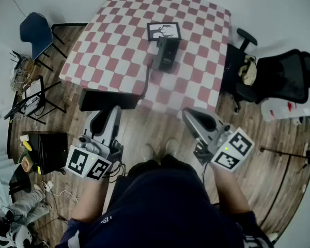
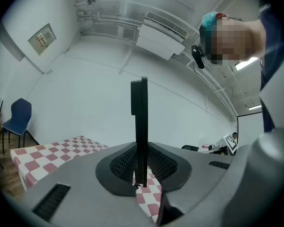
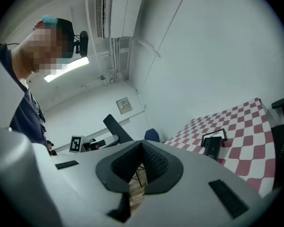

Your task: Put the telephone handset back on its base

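The black telephone base [image 1: 167, 53] stands on the red-and-white checked table [image 1: 196, 61], also seen far off as the base [image 3: 213, 145] in the right gripper view. A dark cord [image 1: 147, 76] runs from it off the near table edge to the black handset [image 1: 109, 99]. My left gripper [image 1: 107, 110] is shut on the handset, held over the floor in front of the table's near left corner. In the left gripper view the handset [image 2: 139, 117] stands edge-on between the pads. My right gripper [image 1: 192, 115] hovers near the table's front edge, shut with nothing in it.
A small framed picture [image 1: 164, 31] lies just behind the base. A blue chair [image 1: 36, 32] stands at the table's left, a black office chair [image 1: 284, 76] at its right. A black case [image 1: 49, 151] and metal stands crowd the wooden floor at left.
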The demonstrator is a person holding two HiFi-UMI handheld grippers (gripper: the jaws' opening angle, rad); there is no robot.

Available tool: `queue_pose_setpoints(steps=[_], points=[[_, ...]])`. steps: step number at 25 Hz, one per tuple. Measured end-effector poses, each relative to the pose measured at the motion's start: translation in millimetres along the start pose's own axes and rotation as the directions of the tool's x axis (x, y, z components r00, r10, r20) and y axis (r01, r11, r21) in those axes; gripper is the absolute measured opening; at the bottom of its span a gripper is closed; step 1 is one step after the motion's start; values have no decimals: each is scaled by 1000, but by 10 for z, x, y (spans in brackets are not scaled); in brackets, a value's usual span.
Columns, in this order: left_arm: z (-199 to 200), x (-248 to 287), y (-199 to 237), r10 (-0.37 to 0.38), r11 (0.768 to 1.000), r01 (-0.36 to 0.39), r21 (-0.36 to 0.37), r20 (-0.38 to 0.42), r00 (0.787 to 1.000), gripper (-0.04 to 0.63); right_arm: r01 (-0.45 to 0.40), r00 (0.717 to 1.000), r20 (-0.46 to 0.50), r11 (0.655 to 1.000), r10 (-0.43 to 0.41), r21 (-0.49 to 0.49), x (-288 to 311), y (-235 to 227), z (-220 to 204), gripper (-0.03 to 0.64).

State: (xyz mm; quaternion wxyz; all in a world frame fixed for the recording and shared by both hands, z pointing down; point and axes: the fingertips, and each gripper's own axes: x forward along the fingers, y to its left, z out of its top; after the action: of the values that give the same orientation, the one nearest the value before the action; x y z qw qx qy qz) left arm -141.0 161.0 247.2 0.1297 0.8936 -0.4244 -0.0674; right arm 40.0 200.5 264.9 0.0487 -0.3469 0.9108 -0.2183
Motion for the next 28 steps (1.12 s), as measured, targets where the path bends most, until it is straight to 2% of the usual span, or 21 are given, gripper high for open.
queue_pose_setpoints(steps=[13,28], points=[[-74,158,-141,20,1000,-20,8,-12,1000,89,-9,1000,-18,999,10,31,-63,-206,17,17],[-199,320,-463,102,994,-102,31,0,995,89,-57,997,-56,998,58,30,-435,-541,27,17]])
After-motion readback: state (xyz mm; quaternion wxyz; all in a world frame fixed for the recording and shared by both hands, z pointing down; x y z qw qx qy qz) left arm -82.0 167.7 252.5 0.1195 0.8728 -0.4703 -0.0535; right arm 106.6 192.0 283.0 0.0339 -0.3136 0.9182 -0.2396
